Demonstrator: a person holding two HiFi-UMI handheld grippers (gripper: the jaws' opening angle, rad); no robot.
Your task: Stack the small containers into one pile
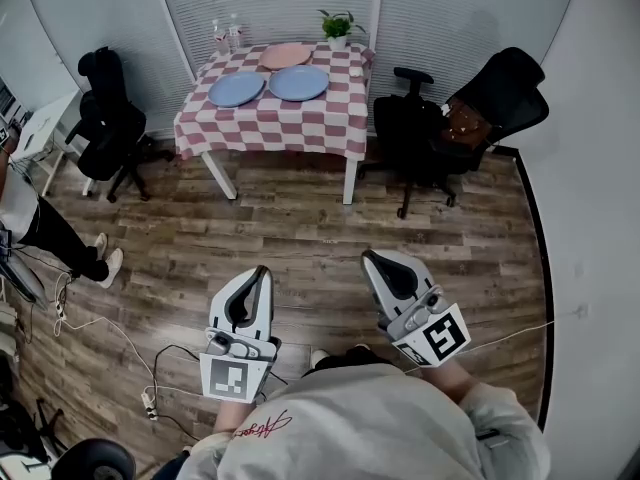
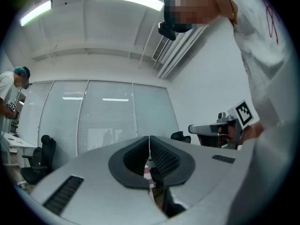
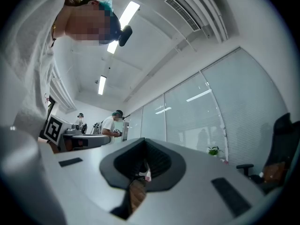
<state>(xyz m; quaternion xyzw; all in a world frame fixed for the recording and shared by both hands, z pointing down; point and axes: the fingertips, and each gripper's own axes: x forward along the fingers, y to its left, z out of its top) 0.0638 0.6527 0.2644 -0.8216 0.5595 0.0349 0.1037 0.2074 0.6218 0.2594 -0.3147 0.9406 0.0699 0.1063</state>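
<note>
Far ahead in the head view stands a table with a red-and-white checked cloth (image 1: 300, 118). On it lie two shallow blue dishes (image 1: 237, 89) (image 1: 299, 82) side by side and a pink one (image 1: 286, 55) behind them. My left gripper (image 1: 262, 270) and right gripper (image 1: 370, 256) are held close to my body over the wooden floor, well short of the table. Both are shut with nothing between the pads. In the left gripper view the left gripper (image 2: 149, 137) has its jaws meeting, and in the right gripper view the right gripper (image 3: 143, 139) does too; both point slightly upward.
A potted plant (image 1: 338, 26) and clear bottles (image 1: 226, 35) stand at the table's back edge. Black office chairs flank the table at the left (image 1: 110, 118) and right (image 1: 480, 118). A person's legs (image 1: 60, 238) show at the left edge. Cables (image 1: 100, 328) trail across the floor.
</note>
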